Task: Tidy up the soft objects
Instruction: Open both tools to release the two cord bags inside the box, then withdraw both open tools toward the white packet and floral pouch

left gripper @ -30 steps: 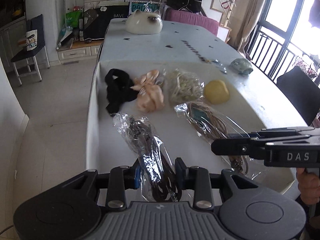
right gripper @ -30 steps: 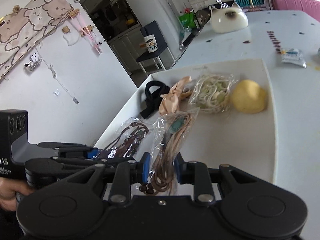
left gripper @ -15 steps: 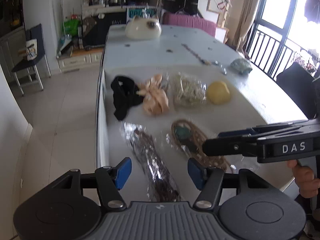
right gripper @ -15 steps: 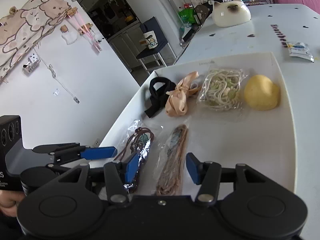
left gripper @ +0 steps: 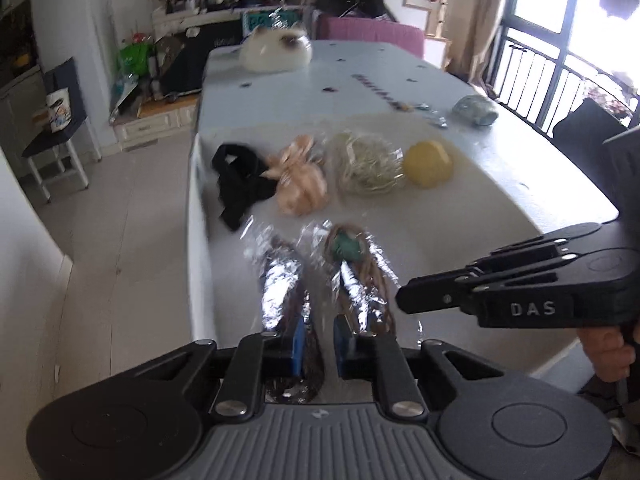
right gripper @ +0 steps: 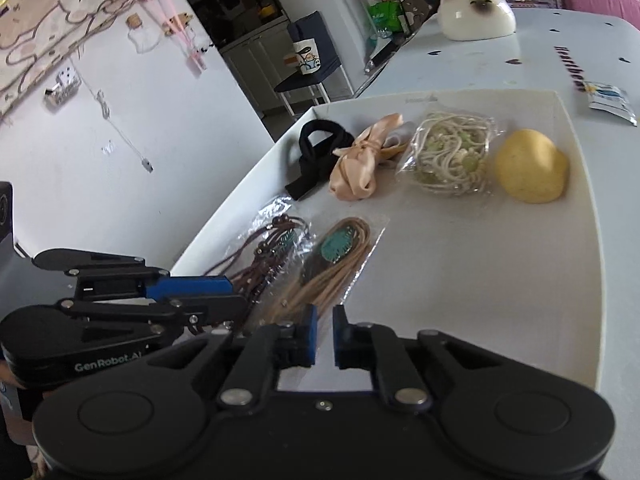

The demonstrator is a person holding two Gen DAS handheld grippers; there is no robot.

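The white tray [right gripper: 580, 216] carries a back row of black band [right gripper: 316, 156], peach bow [right gripper: 356, 164], bagged cream cord [right gripper: 452, 152] and yellow puff [right gripper: 528, 164], spaced apart, seemingly as sorted. At the tray's near edge lie the dark-brown cord bag [left gripper: 284, 284] and the tan cord bag [right gripper: 336, 268] (turquoise pendant inside). The left gripper [left gripper: 318, 346] is nearly closed around the brown bag's end, though a firm pinch cannot be told, and the right gripper [right gripper: 324, 336] is narrowed, apparently empty, just short of the tan bag.

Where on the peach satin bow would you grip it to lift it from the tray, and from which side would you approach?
Probably at the knotted waist of the peach satin bow, where the fabric narrows between its bulging loops. Come from above, fingers straddling the knot. The black band lies close on its left and the bagged cream cord on its right, crowding a sideways approach.
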